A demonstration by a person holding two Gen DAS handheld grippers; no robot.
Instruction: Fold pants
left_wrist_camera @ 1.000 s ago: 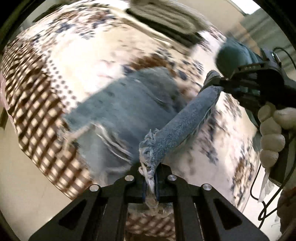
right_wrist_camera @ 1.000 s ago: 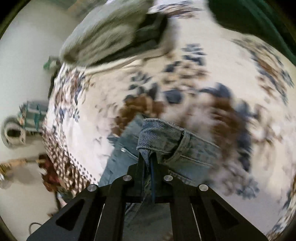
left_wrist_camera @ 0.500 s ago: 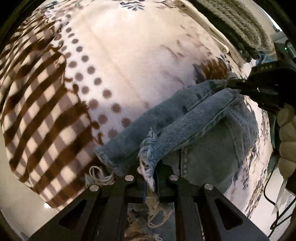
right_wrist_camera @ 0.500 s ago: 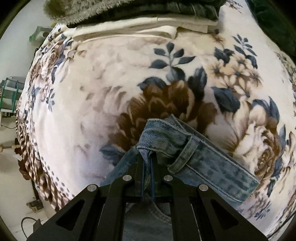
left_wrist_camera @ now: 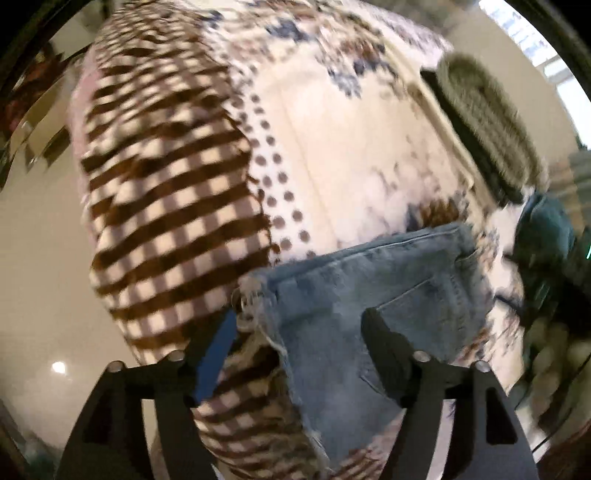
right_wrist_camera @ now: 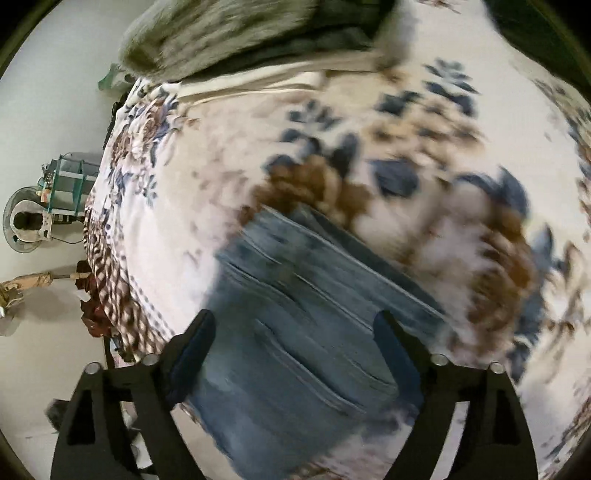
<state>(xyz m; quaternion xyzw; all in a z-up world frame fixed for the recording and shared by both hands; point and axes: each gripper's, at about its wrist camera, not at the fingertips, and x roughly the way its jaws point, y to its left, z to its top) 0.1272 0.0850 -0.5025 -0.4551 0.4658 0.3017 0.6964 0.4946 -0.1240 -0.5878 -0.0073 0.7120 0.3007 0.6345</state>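
While both pictures are smeared with motion blur, the left gripper (left_wrist_camera: 299,328) plainly has its two black fingers spread wide with nothing between them, and the right gripper (right_wrist_camera: 295,332) is just as wide apart and empty. Faded blue denim pants (left_wrist_camera: 373,291) lie flat in the lower middle of the left view, a stitched back pocket showing and a frayed, ragged hem at the left end. They rest on a plush blanket (left_wrist_camera: 332,147), cream with brown checks, dots and blue-brown flowers. In the right view the pants (right_wrist_camera: 295,317) fill the lower centre, and a shaggy grey-green folded pile (right_wrist_camera: 229,29) sits at the top.
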